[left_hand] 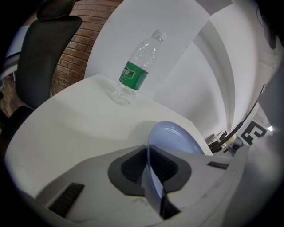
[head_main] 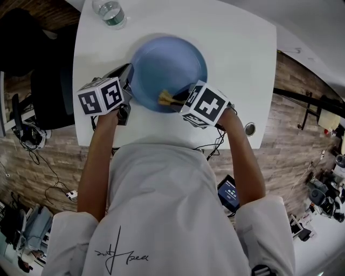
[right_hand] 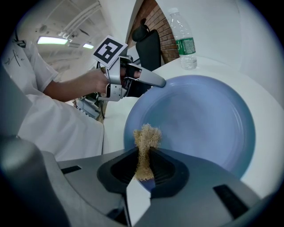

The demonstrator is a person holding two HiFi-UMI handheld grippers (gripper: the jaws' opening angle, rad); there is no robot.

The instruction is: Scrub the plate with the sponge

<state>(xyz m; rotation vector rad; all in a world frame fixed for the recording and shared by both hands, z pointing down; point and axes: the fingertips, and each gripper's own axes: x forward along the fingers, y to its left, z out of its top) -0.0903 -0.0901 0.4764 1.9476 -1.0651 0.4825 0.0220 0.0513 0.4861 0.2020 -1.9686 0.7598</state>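
A blue plate rests on the white table. My left gripper is shut on the plate's left rim; in the left gripper view the plate stands edge-on between the dark pads. My right gripper is shut on a tan fibrous sponge, whose tip lies over the plate's near inner part. From the right gripper view, the sponge sticks up from the jaws against the plate, and the left gripper pinches the far rim.
A clear water bottle with a green label stands at the table's far left; it also shows as a bottle and a bottle in the two gripper views. A black chair sits beyond the table. A small round object lies near the table's right front edge.
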